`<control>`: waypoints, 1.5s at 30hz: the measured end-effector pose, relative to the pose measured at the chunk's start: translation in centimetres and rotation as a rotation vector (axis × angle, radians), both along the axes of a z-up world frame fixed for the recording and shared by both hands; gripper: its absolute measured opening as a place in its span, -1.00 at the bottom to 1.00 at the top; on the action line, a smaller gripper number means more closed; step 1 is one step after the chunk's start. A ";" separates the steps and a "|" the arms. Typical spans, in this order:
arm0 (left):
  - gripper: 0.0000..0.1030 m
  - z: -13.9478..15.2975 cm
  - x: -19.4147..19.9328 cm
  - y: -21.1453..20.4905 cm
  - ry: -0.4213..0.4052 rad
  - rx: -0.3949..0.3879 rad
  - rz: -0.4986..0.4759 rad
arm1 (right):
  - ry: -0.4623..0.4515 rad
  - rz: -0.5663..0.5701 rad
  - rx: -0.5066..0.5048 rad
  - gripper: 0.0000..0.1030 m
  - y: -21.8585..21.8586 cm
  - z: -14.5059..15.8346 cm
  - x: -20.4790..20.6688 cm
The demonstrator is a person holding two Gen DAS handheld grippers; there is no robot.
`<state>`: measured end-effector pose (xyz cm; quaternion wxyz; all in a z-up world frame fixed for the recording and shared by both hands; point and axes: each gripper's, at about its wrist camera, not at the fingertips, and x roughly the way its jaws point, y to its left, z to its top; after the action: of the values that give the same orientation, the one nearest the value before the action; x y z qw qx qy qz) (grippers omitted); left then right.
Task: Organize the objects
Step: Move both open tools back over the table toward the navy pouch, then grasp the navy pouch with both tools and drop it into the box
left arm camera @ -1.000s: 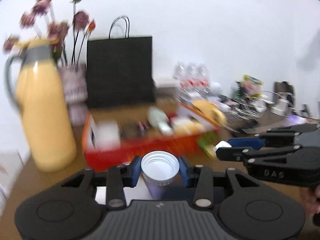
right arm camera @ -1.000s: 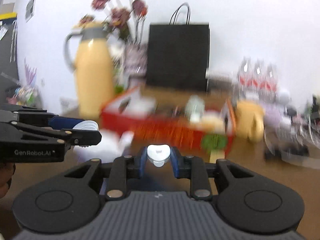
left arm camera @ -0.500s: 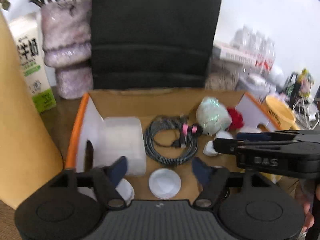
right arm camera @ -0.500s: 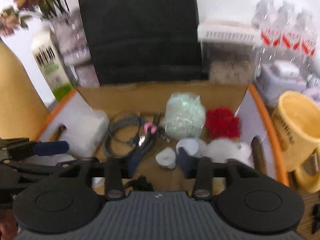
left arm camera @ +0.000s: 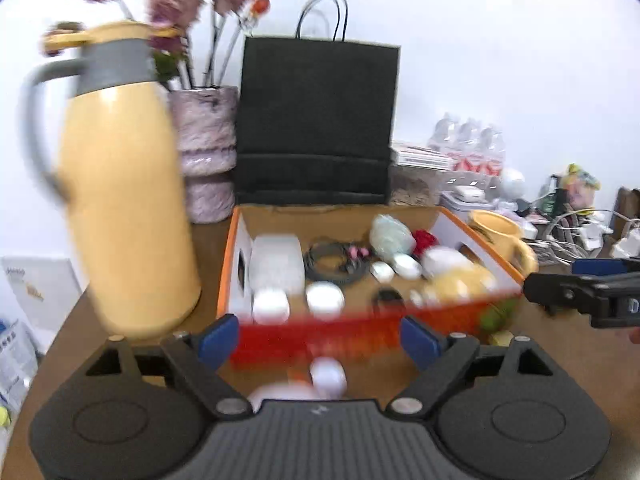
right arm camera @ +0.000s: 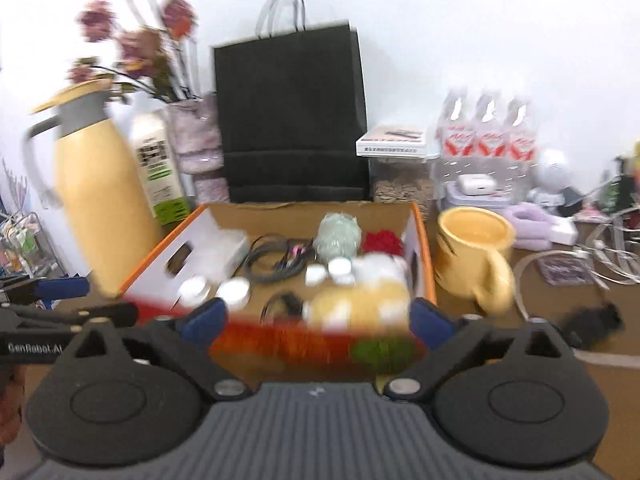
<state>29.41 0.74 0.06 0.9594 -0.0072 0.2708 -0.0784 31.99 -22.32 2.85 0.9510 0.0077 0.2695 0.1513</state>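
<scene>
- White wall behind, and a brown table (left arm camera: 560,360) crowded with things: a yellow thermos jug (left arm camera: 124,184) at the left, a black paper bag (left arm camera: 316,120) at the back, a yellow mug (right arm camera: 474,252) to the right.
- Between jug and mug sits the orange box (left arm camera: 234,256), the collecting place for the task. In it lie a white block (left arm camera: 276,260), a coiled cable (left arm camera: 334,262), a pale green bundle (right arm camera: 336,234), a red tuft (right arm camera: 382,242) and several small white caps (left arm camera: 324,296) – the near side is too blurred to sort out.
- Step in hand, as I judge it: a drop into the box looks finished, and both tools stand in front of its near wall with nothing carried.
- Left gripper (left arm camera: 320,336): jaws wide and opening, nothing between the blue pads. A small white item (left arm camera: 328,374) lies on the table just in front of it (blurred; perhaps a cap or cup).
- Right gripper (right arm camera: 316,320): jaws opening to their widest, holding nothing; only the box's near wall shows between them.
- Next move, likely: choose a loose thing outside the box – the white item near the left tool is the obvious candidate – then come down over it with the pads either side before closing.
- Risk: the jug stands close on the left, so a wide swing could knock it.
</scene>
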 end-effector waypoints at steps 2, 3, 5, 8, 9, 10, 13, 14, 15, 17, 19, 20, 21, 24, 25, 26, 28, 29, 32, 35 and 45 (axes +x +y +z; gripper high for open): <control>0.79 -0.8 -4.8 0.1 0.000 -0.042 -0.023 | -0.005 -0.009 -0.004 1.00 -0.8 -0.9 -4.8; 0.80 -1.4 -7.2 0.1 0.004 -0.057 -0.040 | 0.009 -0.013 0.006 1.00 -1.1 -1.6 -7.0; 0.80 -2.3 -11.1 -0.3 0.022 -0.051 -0.063 | 0.040 -0.002 0.029 1.00 -1.9 -3.0 -11.4; 0.80 -3.4 -15.4 -0.8 0.070 -0.004 -0.064 | 0.090 0.001 0.006 1.00 -2.9 -5.1 -16.7; 0.80 -3.6 -16.4 -0.8 0.081 0.004 -0.060 | 0.108 -0.002 -0.011 1.00 -2.9 -5.6 -18.0; 0.80 -3.7 -17.2 -0.8 0.085 0.007 -0.061 | 0.121 0.001 -0.026 1.00 -3.0 -6.0 -19.2; 0.79 -3.5 -18.1 -0.8 0.046 -0.028 -0.107 | 0.120 0.027 -0.016 0.94 -3.2 -6.3 -21.6; 0.76 -3.6 -17.7 -0.7 0.031 -0.037 -0.110 | 0.104 0.043 0.006 0.76 -3.2 -6.2 -21.7; 0.70 -3.8 -17.0 -0.8 0.010 -0.037 -0.115 | 0.089 0.059 0.028 0.61 -3.2 -6.2 -21.4; 0.43 -4.4 -15.1 -1.4 -0.058 -0.036 -0.155 | 0.095 0.062 0.061 0.16 -2.9 -6.7 -19.7; 0.17 -4.9 -12.2 -1.9 -0.065 -0.047 -0.176 | 0.097 0.029 0.087 0.11 -2.6 -7.0 -17.6; 0.18 -5.1 -10.6 -2.4 -0.045 -0.054 -0.183 | 0.087 0.023 0.115 0.11 -2.3 -7.0 -16.5; 0.13 -5.2 -8.6 -2.7 -0.026 -0.061 -0.177 | 0.090 0.014 0.137 0.11 -2.2 -7.0 -15.5; 0.08 -5.9 -4.0 -3.4 0.016 -0.072 -0.115 | 0.110 -0.032 0.159 0.11 -1.2 -7.5 -12.0; 0.08 -6.3 -2.8 -3.6 0.044 -0.074 -0.112 | 0.114 -0.049 0.164 0.11 -1.0 -7.9 -11.2; 0.10 -6.8 -1.8 -3.9 0.087 -0.065 -0.125 | 0.122 -0.061 0.174 0.10 -0.8 -8.5 -10.5; 0.09 -7.5 -1.2 -3.7 0.116 -0.103 -0.120 | 0.164 -0.062 0.205 -0.01 -0.5 -9.5 -9.2; 0.00 -7.6 -1.1 -3.5 0.126 -0.130 -0.133 | 0.184 -0.066 0.234 0.01 -0.6 -10.0 -8.9; -0.05 -7.6 -2.0 -3.1 0.133 -0.157 -0.126 | 0.184 -0.069 0.262 -0.23 -0.8 -10.4 -8.8; -0.13 -6.8 -5.1 -2.2 0.114 -0.171 -0.067 | 0.161 -0.014 0.248 -0.42 -0.9 -9.2 -9.8; -0.27 -7.1 -18.6 0.1 0.194 -0.185 -0.025 | 0.211 0.147 0.141 -0.40 0.0 -8.3 -18.0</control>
<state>10.79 0.85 -7.01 0.9229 -0.0998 0.3539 -0.1139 13.95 -22.33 -5.43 0.9007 0.0707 0.3567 0.2376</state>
